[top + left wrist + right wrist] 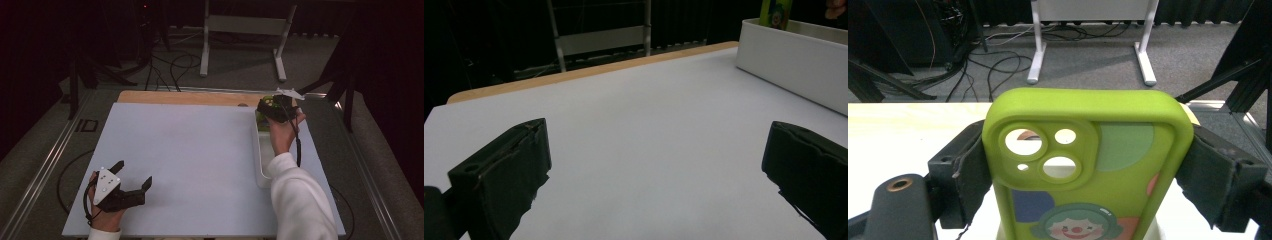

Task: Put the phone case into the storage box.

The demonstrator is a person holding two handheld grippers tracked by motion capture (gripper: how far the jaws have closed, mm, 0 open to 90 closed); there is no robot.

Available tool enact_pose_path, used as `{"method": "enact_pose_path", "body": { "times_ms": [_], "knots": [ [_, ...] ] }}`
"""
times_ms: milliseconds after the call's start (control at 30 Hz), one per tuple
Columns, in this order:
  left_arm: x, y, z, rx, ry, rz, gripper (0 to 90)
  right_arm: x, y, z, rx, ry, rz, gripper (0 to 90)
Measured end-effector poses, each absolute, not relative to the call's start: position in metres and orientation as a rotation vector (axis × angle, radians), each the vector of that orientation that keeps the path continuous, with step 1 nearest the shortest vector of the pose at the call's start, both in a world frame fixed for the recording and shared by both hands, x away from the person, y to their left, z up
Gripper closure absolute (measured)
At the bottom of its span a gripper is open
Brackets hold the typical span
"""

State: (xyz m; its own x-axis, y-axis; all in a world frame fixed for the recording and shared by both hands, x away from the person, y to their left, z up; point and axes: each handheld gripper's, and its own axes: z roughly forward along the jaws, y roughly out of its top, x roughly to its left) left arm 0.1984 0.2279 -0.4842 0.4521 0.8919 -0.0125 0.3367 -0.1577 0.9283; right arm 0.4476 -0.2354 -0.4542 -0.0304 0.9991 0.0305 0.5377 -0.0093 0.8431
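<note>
**Green phone case clamped over the white bin**

In the high view the right gripper (pixel 276 107) and the hand around it cover most of the phone case (pixel 268 103), so just a green patch peeks out above the far end of the white bin (pixel 262 165). In the right gripper view the case's lower part is cut off by the bottom edge. In the left gripper view only a green sliver (pixel 775 13) rises behind the bin's wall (pixel 794 62).

The phone case (pixel 1088 165) is lime green and soft-edged, with a raised camera block of round cut-outs, blue, orange and pale green patches, and a cartoon clown face. It stands upright, with the two black jaws pressed against its long sides.

The left gripper (pixel 134 180) rests low over the white table (pixel 190 150) near the front left corner, jaws spread wide with nothing between them.
</note>
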Motion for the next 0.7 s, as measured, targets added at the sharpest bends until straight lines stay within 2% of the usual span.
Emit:
{"method": "enact_pose_path", "body": {
  "times_ms": [700],
  "knots": [
    [0.198, 0.228, -0.484, 1.719, 1.065, 0.704, 0.2, 0.450, -0.235, -0.466, 1.646, 1.670, 0.889, 15.2]
  ]
}}
